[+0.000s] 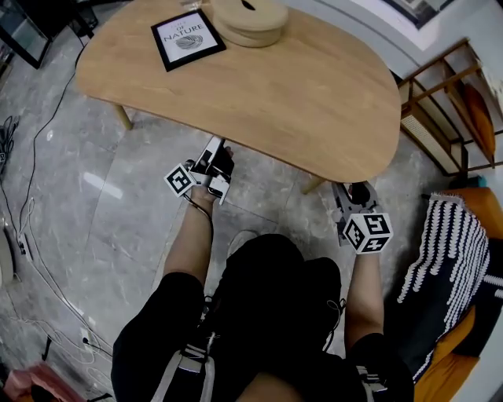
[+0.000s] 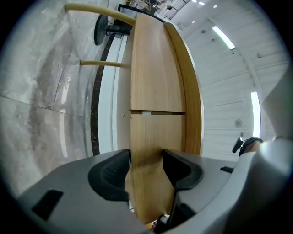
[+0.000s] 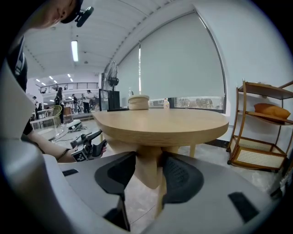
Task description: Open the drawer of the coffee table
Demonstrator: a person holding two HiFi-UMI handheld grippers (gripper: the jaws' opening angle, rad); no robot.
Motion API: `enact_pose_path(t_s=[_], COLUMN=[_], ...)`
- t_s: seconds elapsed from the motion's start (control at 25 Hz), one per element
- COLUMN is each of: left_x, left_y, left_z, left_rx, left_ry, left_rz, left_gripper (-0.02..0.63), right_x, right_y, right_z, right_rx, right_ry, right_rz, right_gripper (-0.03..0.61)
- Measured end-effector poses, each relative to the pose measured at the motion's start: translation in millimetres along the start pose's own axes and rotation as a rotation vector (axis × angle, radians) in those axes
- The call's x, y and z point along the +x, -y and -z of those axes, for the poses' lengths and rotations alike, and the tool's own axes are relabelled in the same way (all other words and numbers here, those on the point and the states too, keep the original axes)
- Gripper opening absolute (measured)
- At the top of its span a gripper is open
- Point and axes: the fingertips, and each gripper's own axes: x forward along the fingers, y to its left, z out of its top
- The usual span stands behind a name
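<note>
The light wooden coffee table (image 1: 314, 94) stands in front of me on slim legs. My left gripper (image 1: 214, 151) is at the table's near edge, left of centre, rolled on its side. In the left gripper view it (image 2: 146, 171) is open, and its jaws frame the wooden front panel (image 2: 153, 82) under the table top, which a thin seam (image 2: 158, 112) splits. Whether the pads touch the wood I cannot tell. My right gripper (image 1: 347, 196) hangs low by the table's near right corner; its open jaws (image 3: 149, 176) are empty and point at a table leg (image 3: 150, 171).
A framed print (image 1: 187, 38) and a round stack of woven mats (image 1: 250, 20) lie at the table's far side. A wooden shelf rack (image 1: 444, 102) stands to the right, a striped cushion (image 1: 444, 251) beside my right knee. Cables (image 1: 31, 196) trail over the marble floor at left.
</note>
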Motion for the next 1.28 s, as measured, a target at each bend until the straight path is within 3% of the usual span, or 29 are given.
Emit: enact_pose_path(t_s=[0.12, 0.64, 1.28], left_x=[1, -23, -109], left_y=[-1, 16, 65], left_z=[-2, 8, 44], left_rx=[-0.027, 0.002, 0.054], left_ry=[0.03, 0.003, -0.041], left_rz=[0.024, -0.026, -0.135], left_gripper=[0.242, 0.239, 0.213], right_x=[2, -20, -94], right_y=[0, -15, -70], right_z=[1, 9, 40], right_rx=[0.004, -0.039, -0.038], right_ry=[-0.001, -0.031, -0.005], right_rz=[-0.004, -0.068, -0.137], right_gripper=[0.192, 0.176, 0.163])
